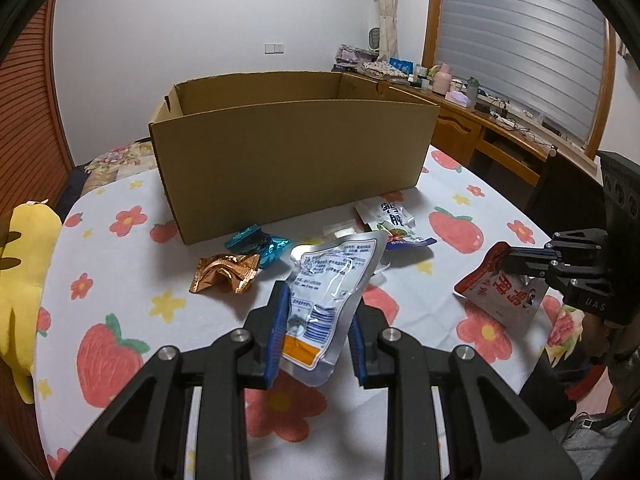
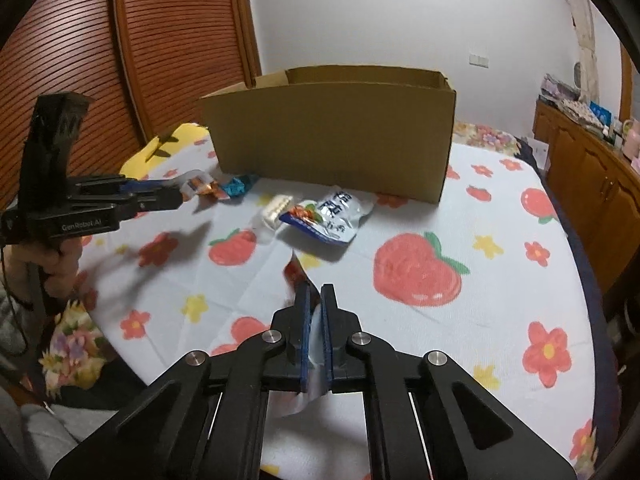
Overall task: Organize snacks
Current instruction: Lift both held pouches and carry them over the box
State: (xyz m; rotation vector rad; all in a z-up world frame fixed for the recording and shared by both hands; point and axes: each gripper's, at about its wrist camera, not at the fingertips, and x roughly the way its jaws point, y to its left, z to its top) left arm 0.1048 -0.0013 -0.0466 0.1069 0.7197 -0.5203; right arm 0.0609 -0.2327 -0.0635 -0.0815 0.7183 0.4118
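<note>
My left gripper [image 1: 320, 298] is shut on a silver pouch [image 1: 332, 272] with blue print, lifted off the strawberry-print tablecloth [image 1: 120, 320]. To its right, my right gripper [image 1: 510, 260] is shut on a red-and-white pouch [image 1: 500, 294]. In the right wrist view this gripper [image 2: 316, 292] pinches the pouch [image 2: 294, 272] edge-on, with the left gripper [image 2: 178, 196] at the far left. The open cardboard box [image 1: 288, 152] stands behind. In front of it lie a teal wrapper [image 1: 260, 242], a copper wrapper [image 1: 224, 274], a white-and-blue pouch [image 1: 386, 216] and a small clear packet [image 1: 340, 230].
A yellow plush toy [image 1: 20, 280] lies at the table's left edge. A wooden desk [image 1: 492, 136] crowded with bottles and cables runs along the right wall. A slatted wooden door [image 2: 180, 40] stands behind the left side. A person's hand [image 2: 60, 264] grips the left handle.
</note>
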